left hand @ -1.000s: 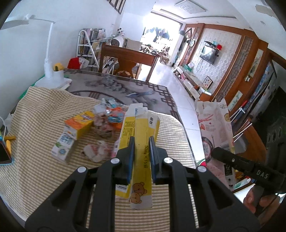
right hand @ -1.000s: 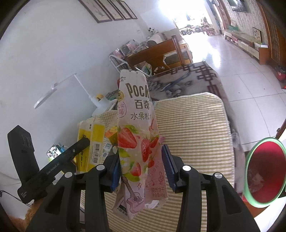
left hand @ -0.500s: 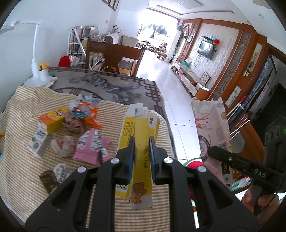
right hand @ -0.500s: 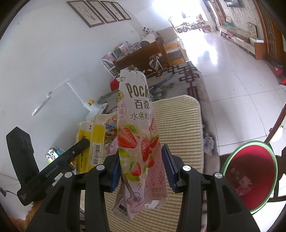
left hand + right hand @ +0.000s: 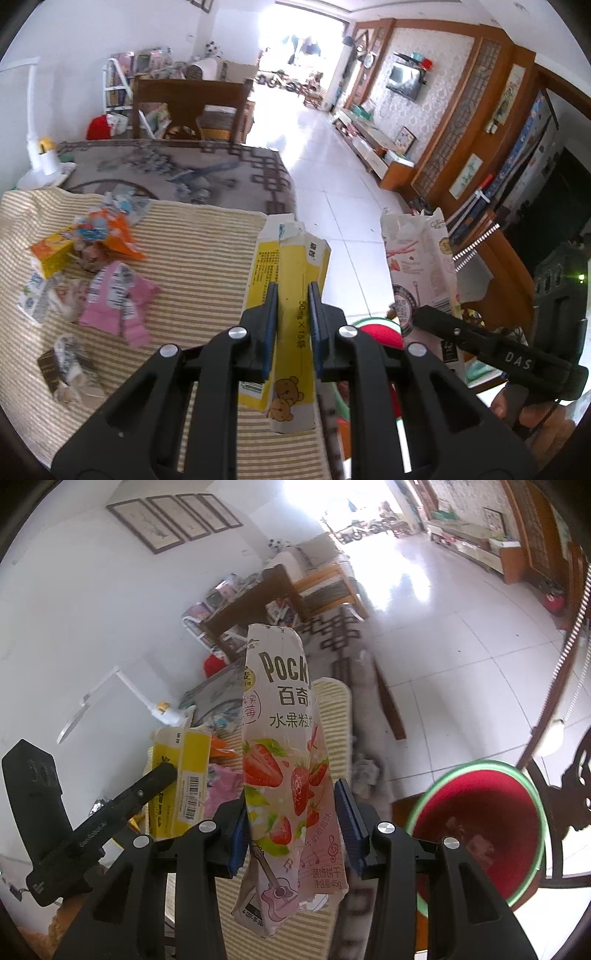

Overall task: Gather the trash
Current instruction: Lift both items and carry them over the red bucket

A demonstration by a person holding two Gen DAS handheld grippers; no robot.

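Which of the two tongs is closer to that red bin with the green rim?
Right, probably. The right tongs, clamping the Pocky box, sit just beside the red bin. The left tongs, clamping a yellow carton, are over the striped cloth on the far side.

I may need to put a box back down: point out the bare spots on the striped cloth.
The striped cloth is bare between the pink wrapper and the cloth's floor-side edge, behind the yellow box in the left gripper. The far strip beside the grey patterned cover is bare too. The wall side is crowded with wrappers and cartons.
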